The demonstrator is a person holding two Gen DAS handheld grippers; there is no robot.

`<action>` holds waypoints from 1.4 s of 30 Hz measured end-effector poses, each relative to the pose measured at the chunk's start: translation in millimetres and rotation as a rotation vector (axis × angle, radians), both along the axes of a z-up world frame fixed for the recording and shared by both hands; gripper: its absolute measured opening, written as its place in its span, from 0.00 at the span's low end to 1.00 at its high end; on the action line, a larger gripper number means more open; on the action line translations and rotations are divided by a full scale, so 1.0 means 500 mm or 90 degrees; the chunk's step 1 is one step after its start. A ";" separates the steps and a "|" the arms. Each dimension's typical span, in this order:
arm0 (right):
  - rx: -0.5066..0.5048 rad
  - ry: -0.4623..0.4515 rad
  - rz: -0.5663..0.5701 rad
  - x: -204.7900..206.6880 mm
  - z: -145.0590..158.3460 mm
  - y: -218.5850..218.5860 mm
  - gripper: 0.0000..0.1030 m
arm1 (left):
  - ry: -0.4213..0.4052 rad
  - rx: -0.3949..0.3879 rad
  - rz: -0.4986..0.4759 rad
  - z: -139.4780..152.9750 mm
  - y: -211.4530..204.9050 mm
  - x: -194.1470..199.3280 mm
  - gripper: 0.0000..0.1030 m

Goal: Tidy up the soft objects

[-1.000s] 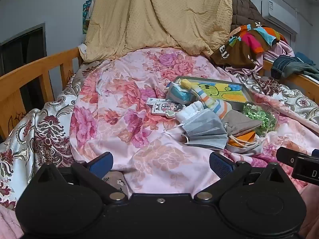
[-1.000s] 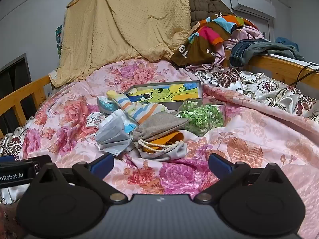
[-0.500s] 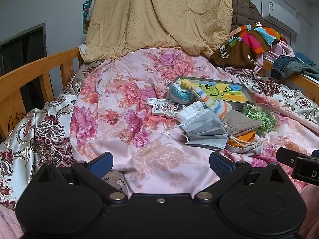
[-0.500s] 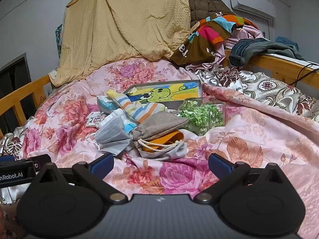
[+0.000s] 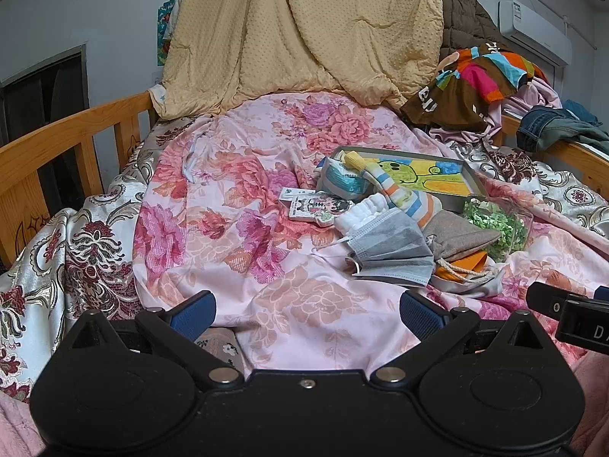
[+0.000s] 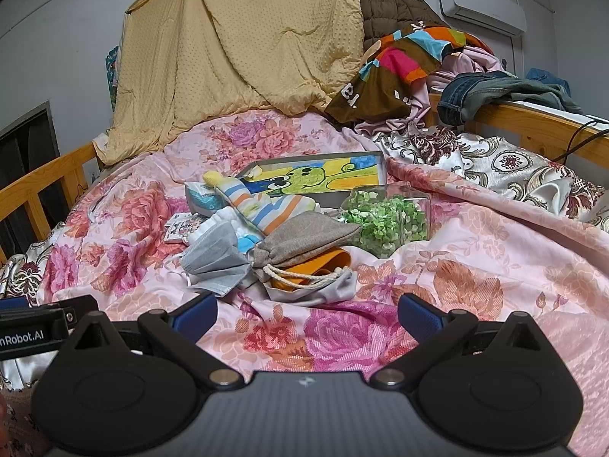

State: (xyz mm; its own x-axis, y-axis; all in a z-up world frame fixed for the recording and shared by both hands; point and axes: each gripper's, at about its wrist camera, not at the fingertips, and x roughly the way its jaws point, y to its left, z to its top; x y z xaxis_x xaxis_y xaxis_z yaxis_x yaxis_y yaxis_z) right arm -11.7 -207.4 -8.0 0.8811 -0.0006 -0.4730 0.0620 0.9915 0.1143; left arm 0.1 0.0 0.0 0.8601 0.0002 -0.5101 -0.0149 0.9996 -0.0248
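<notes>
Both jaws stand apart and empty: left hand-held gripper [image 5: 307, 310], right hand-held gripper [image 6: 307, 311]. On the bed [image 6: 475, 266], left to right, lie mask [image 6: 215, 261], pouch [image 6: 304, 238] and tray [image 6: 316, 175]. Best pinch the mask's near edge low, lifting slowly so nothing drags.

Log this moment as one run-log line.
phase: pre-grasp | left gripper: open, empty | right gripper: open, empty | nearest: gray face mask, drawstring pouch | pile on floral bedspread, untouched

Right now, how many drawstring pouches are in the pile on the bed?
2: a taupe pouch lying on top, and a pale grey pouch beneath it with something orange inside. Others may be buried.
</notes>
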 end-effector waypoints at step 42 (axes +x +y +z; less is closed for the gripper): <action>0.005 0.005 0.001 0.004 -0.004 0.002 1.00 | -0.001 0.002 0.004 0.000 0.006 0.001 0.99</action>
State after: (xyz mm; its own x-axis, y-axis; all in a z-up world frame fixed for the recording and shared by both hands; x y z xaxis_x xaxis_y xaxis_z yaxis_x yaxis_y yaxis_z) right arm -9.5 -206.5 -10.2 0.8775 0.0047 -0.4796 0.0615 0.9906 0.1223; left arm 0.8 3.2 0.1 0.8608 0.0076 -0.5088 -0.0216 0.9995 -0.0216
